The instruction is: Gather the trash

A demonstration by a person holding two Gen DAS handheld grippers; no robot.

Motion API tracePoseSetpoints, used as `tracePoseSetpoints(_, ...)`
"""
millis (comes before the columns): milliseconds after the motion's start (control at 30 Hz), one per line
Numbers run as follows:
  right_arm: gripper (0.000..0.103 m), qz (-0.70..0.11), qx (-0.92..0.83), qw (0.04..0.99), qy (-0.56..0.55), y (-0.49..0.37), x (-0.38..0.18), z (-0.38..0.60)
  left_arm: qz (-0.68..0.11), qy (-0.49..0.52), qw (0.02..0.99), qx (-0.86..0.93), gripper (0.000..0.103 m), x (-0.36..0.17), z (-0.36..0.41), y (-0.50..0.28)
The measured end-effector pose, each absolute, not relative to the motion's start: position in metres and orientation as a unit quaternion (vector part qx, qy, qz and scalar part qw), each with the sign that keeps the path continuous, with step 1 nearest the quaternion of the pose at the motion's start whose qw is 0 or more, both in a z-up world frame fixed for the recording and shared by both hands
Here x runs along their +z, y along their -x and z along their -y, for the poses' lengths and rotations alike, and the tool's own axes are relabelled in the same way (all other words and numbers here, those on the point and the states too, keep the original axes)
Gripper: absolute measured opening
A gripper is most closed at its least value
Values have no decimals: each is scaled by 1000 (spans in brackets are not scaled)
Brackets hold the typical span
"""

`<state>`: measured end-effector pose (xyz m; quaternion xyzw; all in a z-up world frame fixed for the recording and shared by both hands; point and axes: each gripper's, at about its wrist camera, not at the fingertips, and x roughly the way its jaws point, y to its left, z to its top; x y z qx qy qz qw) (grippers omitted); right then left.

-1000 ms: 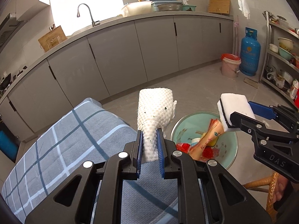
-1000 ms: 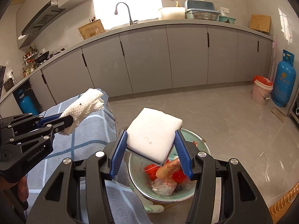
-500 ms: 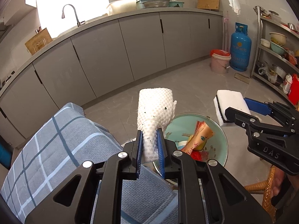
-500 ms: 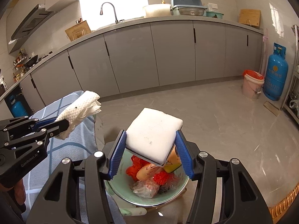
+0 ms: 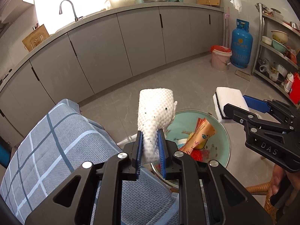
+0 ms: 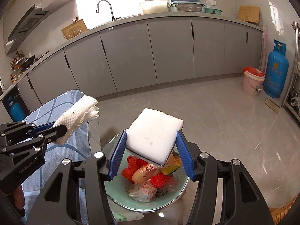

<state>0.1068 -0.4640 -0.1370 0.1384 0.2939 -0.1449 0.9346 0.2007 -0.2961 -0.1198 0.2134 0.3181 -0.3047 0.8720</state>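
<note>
Left gripper (image 5: 150,131)
- Sits at the left edge of the bowl (image 5: 225,140), angled downward.
- Grips a rolled white towel (image 5: 155,110) between the fingers, which have just been opening a little, with both blue pads against the towel.
- Leaves the towel's upper end free above the bowl's left rim, marked with dark specks.

Right gripper (image 6: 151,131)
- Hangs directly over the bowl, angled downward.
- Clamps a white sponge (image 6: 153,129) by its two side edges, with the fingers set wide and just opened further, both ribbed pads touching the sponge.
- Holds the sponge tilted, its near corner lowest, clear of the bowl's contents, with a thin dark layer along its underside.

Bowl contents
- Orange wrapper (image 5: 200,135) leaning at the centre.
- Red scraps (image 6: 131,166) beneath and beside the wrapper.
- Crumpled clear bag (image 6: 142,191) at the near side.

Surroundings
- Blue plaid cloth (image 5: 56,140) spread just left of the bowl, below the left gripper.
- Grey floor (image 6: 215,121) beyond the bowl.

Cannot tell what the bowl rests on.
</note>
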Motion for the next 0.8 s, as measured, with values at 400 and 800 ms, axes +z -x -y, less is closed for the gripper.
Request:
tracePoseSetpoints(400,83,-271,-164,934,-162,-90,-130,464,-299,-219,887,-275,86,-114,278,-194)
tracePoseSetpoints(800,93,-241,-175,942,-152,-61,-99,423,-276,-178,912,-246,96,-86,225,-183)
